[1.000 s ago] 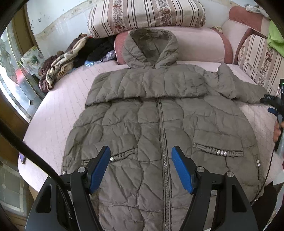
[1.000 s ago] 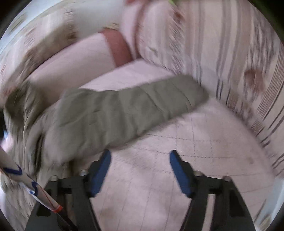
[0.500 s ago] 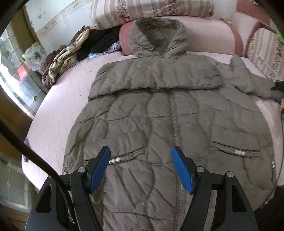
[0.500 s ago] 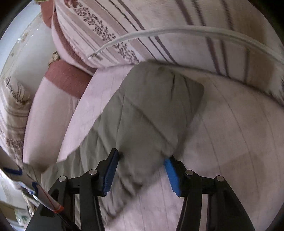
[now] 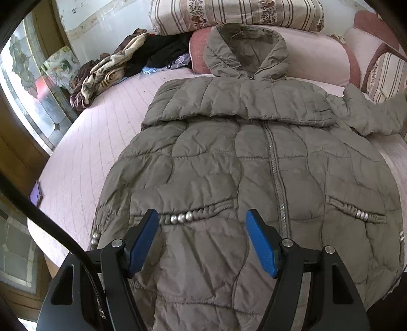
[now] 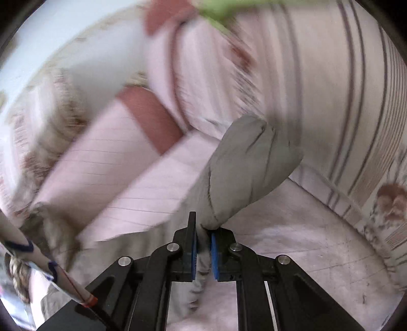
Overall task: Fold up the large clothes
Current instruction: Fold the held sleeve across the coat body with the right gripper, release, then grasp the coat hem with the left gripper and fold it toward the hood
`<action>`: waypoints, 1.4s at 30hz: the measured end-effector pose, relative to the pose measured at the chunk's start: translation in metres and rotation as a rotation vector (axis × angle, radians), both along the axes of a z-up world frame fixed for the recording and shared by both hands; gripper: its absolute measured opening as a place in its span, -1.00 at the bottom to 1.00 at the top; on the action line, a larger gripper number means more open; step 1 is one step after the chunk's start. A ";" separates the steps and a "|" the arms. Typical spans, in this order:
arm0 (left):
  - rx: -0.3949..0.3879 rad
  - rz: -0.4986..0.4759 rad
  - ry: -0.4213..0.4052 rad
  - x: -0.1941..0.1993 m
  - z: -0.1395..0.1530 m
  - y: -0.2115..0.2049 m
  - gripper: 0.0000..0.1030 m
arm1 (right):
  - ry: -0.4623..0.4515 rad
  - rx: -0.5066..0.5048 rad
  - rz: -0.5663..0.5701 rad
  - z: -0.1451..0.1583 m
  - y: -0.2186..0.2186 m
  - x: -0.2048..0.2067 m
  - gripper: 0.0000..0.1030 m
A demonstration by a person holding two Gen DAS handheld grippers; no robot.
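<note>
A large olive-grey quilted hooded coat point(image 5: 229, 157) lies front up on a pink bed, zipper closed, hood toward the cushions. One sleeve is folded across the chest; the other sleeve point(image 5: 368, 114) rises at the far right. My left gripper point(image 5: 202, 229) hovers open over the coat's lower left front, just below the beaded pocket trim point(image 5: 188, 216), with nothing between its blue pads. My right gripper point(image 6: 203, 244) is shut on that sleeve near its cuff point(image 6: 251, 165), which bulges up beyond the pads above the mattress.
A heap of clothes and a patterned blanket point(image 5: 114, 68) sits at the bed's far left corner. Striped cushions point(image 5: 234, 12) and pink bolsters point(image 5: 318, 58) line the head and right side. A phone point(image 5: 35, 194) lies at the bed's left edge, by a window.
The right gripper closed on the sleeve near its cuff and lifted it off the bed. The left gripper sank closer over the coat's lower front, still open.
</note>
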State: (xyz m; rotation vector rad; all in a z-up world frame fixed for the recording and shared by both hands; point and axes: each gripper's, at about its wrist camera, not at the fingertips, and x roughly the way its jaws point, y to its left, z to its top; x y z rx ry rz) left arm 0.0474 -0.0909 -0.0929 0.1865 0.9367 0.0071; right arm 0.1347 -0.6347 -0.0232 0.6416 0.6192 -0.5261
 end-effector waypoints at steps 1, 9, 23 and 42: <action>-0.014 0.004 0.002 -0.002 0.000 0.003 0.36 | -0.020 -0.011 0.026 0.013 0.015 0.001 -0.81; -0.078 0.043 -0.011 -0.019 -0.001 0.040 0.36 | -0.125 -0.010 0.334 0.075 0.176 0.033 -0.81; -0.158 0.210 -0.074 -0.016 0.010 0.132 0.36 | 0.110 -0.100 0.808 -0.025 0.445 0.122 -0.82; -0.180 0.263 -0.079 -0.004 0.024 0.157 0.37 | 0.167 -0.237 0.869 -0.059 0.478 0.110 0.52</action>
